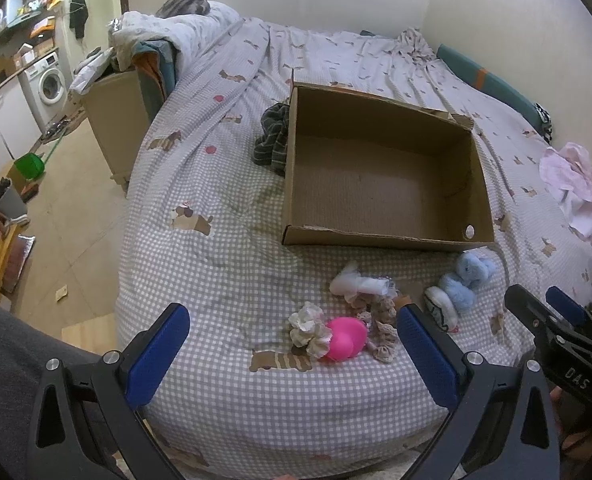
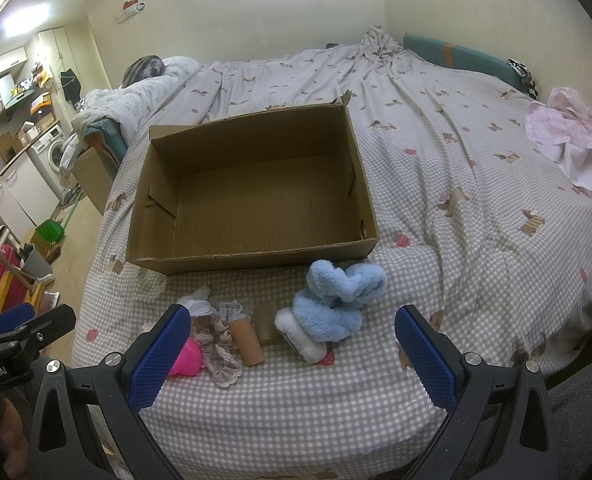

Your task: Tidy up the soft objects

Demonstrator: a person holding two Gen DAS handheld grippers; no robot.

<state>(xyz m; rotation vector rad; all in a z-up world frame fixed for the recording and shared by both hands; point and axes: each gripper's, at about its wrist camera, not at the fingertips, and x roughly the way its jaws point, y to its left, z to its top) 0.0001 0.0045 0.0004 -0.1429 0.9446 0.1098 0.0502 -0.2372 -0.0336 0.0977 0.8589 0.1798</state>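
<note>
Our left gripper point(image 1: 292, 350) hangs wide apart over the pink toy point(image 1: 345, 339) and lacy scrunchies point(image 1: 380, 326); our right gripper point(image 2: 292, 354) gapes too, the blue plush slippers point(image 2: 336, 300) lying straight ahead between its fingers. The cardboard box point(image 2: 252, 258) sits just beyond on the bed point(image 2: 456, 184), nothing in it.

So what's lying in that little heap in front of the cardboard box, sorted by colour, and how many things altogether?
Counting only what can be told apart in the heap:
Pink: 1, a pink soft toy
Light blue: 1, a fluffy blue plush
White: 2, a white cloth bundle and a white flower scrunchie
Beige or tan: 2, a lace scrunchie and a tan roll
Total: 6; the cardboard box holds nothing.
</note>
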